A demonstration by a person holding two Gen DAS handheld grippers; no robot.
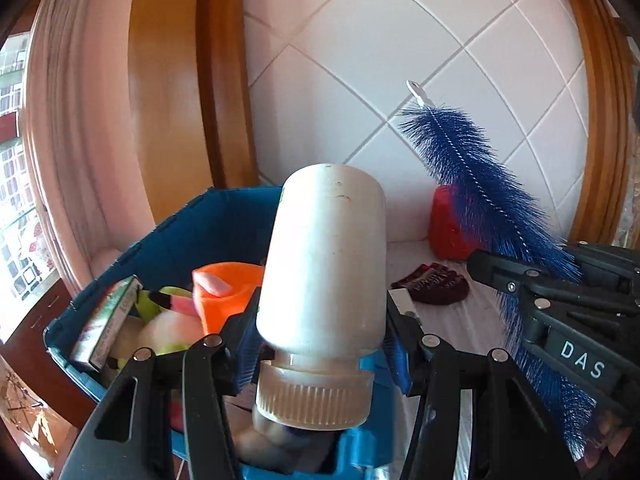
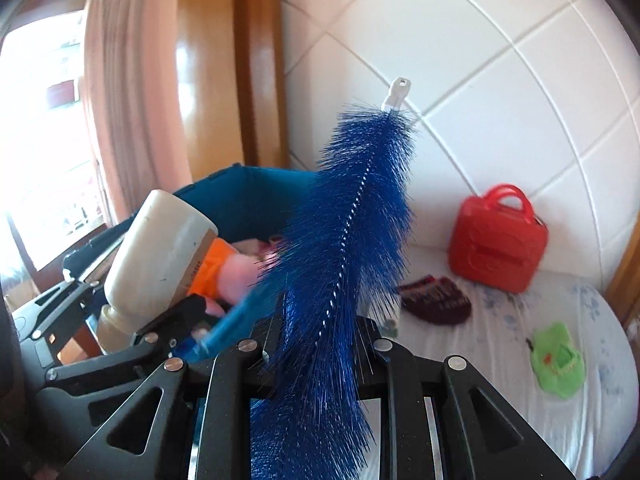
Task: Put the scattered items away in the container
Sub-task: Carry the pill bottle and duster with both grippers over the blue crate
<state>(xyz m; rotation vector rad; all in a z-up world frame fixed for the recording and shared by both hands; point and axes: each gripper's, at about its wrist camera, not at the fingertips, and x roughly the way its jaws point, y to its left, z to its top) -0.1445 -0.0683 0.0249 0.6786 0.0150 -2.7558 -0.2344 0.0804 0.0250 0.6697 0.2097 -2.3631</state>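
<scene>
My left gripper point(image 1: 320, 344) is shut on a white plastic bottle point(image 1: 326, 264), held cap-down over the near edge of the blue bin point(image 1: 180, 232). The bottle also shows in the right wrist view point(image 2: 160, 252), beside the bin point(image 2: 256, 196). My right gripper point(image 2: 316, 340) is shut on a blue bottle brush point(image 2: 348, 232), bristles pointing up, just right of the bin. The brush also shows in the left wrist view point(image 1: 476, 184), with the right gripper point(image 1: 560, 312) below it. The bin holds an orange cup point(image 1: 224, 288), a flat box point(image 1: 112, 320) and soft items.
On the white cloth-covered table point(image 2: 520, 380) lie a red toy case point(image 2: 498, 240), a dark red knitted piece point(image 2: 436, 300) and a green fabric item point(image 2: 558, 360). A tiled wall stands behind. A wooden frame and pink curtain are at the left.
</scene>
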